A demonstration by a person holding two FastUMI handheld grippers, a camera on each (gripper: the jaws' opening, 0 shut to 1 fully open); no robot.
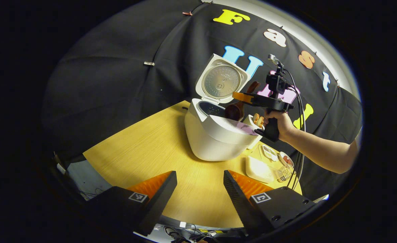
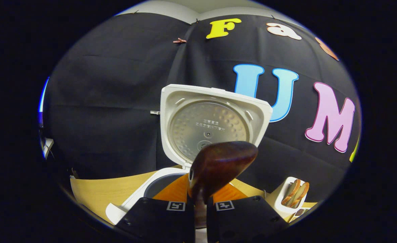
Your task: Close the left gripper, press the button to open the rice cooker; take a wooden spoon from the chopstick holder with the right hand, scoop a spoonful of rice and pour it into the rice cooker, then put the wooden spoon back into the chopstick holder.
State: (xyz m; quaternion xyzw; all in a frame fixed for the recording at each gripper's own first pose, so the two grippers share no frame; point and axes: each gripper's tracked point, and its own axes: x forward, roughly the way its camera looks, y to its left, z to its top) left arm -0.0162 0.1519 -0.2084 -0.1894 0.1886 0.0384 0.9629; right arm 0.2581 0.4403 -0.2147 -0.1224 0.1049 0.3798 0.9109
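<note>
White, round-bodied rice cooker on yellow wooden table, lid up. Above its pot, dark brown wooden spoon clamped by right gripper: tipping early risks rice spilling outside. Left gripper wide, nearer than cooker, idle.

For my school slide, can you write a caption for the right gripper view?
The right tool holds a wooden spoon up over the open rice cooker.

A big black cloth hangs all around as the wall, pinned up with small clips. The surface is light yellow wood. Wires lie on the floor below it.
</note>
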